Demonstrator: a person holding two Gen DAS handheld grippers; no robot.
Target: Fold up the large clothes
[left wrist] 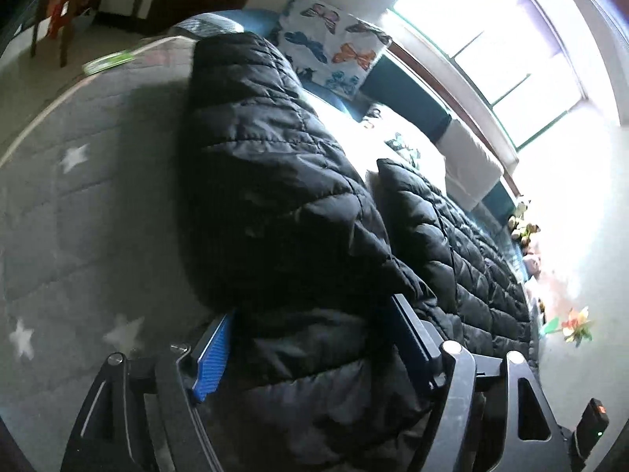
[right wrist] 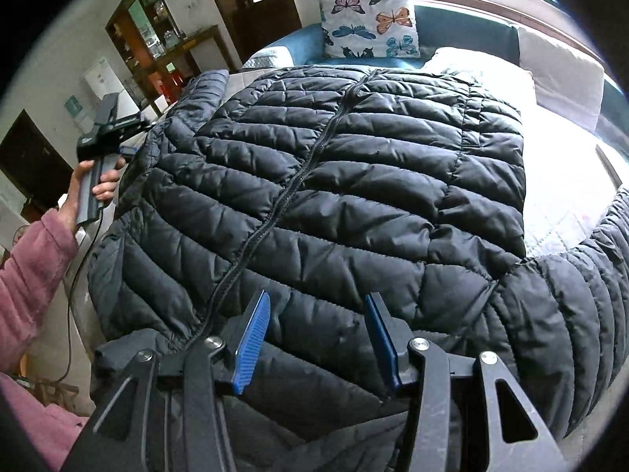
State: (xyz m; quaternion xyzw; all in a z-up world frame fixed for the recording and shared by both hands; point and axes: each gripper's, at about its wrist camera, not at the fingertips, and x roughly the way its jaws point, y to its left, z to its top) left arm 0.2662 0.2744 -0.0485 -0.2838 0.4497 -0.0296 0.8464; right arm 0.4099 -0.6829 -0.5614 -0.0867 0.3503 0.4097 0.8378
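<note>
Puffer jacket [right wrist: 334,181] lies zipped-side up across the bed [left wrist: 59,204]; my left gripper [left wrist: 310,350] straddles its sleeve [left wrist: 267,181] at nine o'clock, jaws apart; right gripper [right wrist: 318,338] hovers unclamped at six; next, I'd fold that sleeve inward.

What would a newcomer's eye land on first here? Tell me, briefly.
First, the black quilted puffer jacket, spread front-up across the bed with its zipper running down the middle. Next, the butterfly-print pillow propped at the head of the bed under the bright window. Closest to the lens, the right hand-held gripper shows blue pads over the jacket's near edge.
</note>
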